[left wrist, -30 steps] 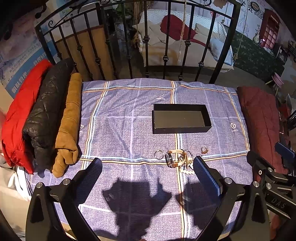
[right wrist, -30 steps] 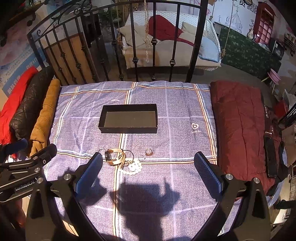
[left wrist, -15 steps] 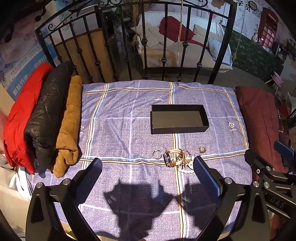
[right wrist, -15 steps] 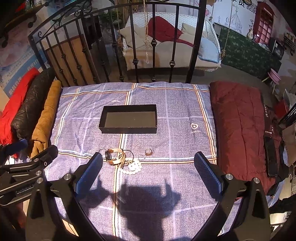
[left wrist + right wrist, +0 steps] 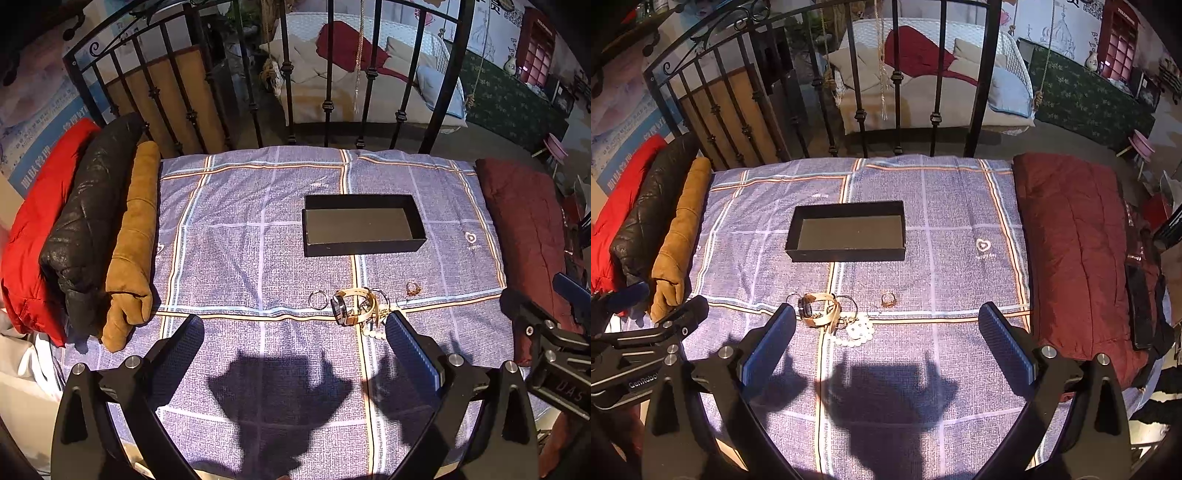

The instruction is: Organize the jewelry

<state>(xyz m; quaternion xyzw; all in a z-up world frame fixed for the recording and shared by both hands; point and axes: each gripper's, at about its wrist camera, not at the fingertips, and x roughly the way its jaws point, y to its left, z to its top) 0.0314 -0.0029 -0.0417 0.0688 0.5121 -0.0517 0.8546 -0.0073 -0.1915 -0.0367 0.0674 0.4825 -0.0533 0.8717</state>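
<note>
From the left wrist, the left gripper (image 5: 293, 328) is seen with fingers wide apart and empty above the checked bedsheet (image 5: 236, 236). The jewelry pile (image 5: 356, 308) lies just ahead of its right finger, nearer than a second ago, short of the empty black box (image 5: 364, 225).

From the right wrist, the right gripper (image 5: 886, 319) is likewise spread apart, barely shifted. A gold ring (image 5: 888, 299) lies apart, right of the pile.

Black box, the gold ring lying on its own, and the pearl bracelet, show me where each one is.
black box (image 5: 846, 254): right wrist view, on its near outer wall.
gold ring (image 5: 888, 299): right wrist view, on the band.
pearl bracelet (image 5: 858, 331): right wrist view, on the white bead cluster.
</note>
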